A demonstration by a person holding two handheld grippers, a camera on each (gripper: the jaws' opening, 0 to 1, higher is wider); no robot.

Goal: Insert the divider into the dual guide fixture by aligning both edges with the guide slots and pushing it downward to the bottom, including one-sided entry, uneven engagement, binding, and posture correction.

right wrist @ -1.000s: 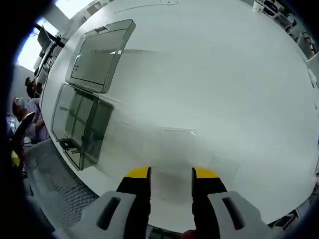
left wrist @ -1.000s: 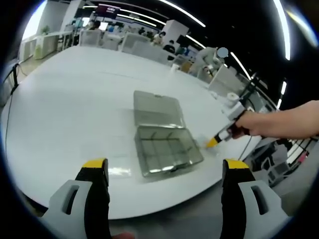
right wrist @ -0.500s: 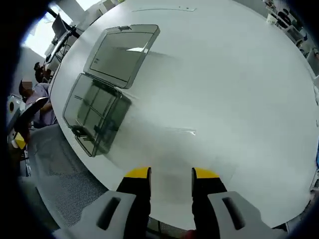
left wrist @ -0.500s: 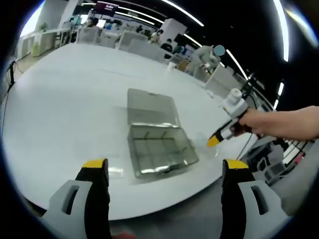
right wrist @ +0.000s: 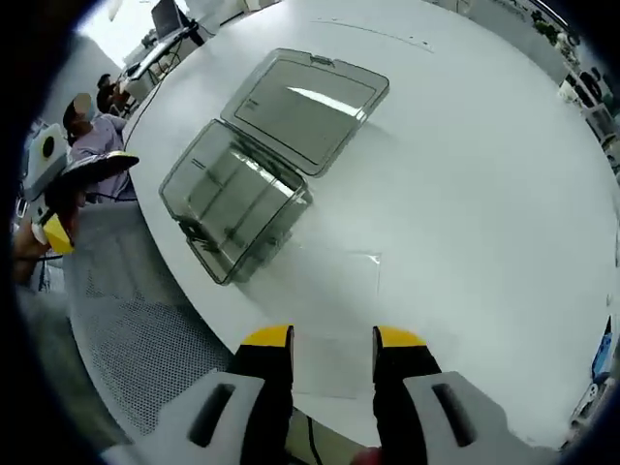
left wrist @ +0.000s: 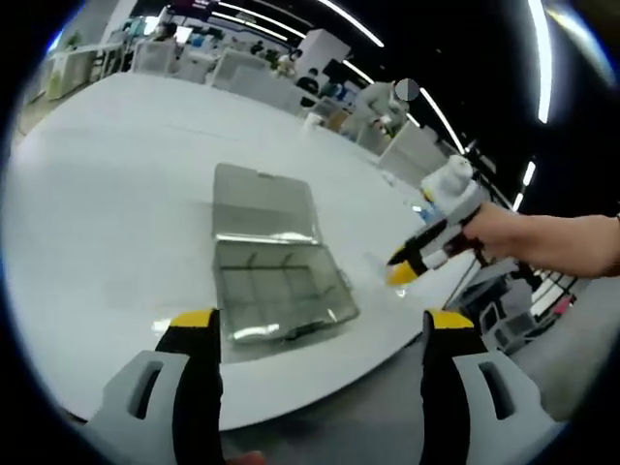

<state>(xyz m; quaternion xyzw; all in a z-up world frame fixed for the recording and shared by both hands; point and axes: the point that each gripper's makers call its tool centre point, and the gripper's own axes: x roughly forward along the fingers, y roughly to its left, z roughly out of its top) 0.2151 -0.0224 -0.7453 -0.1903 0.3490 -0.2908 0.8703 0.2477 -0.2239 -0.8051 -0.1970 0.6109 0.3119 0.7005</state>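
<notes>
Divider (right wrist: 334,295), a clear sheet, lies flat on the white surface (right wrist: 484,174) near its edge, beside the open clear fixture box (right wrist: 237,208), gripped by the narrow jaws of the right gripper (right wrist: 332,339), while the left gripper (left wrist: 315,325) hangs wide and empty off the rim.

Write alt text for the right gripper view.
A clear plastic box with its lid folded open lies on a white table. The right gripper holds a clear flat divider between its yellow-tipped jaws, apart from the box.
</notes>
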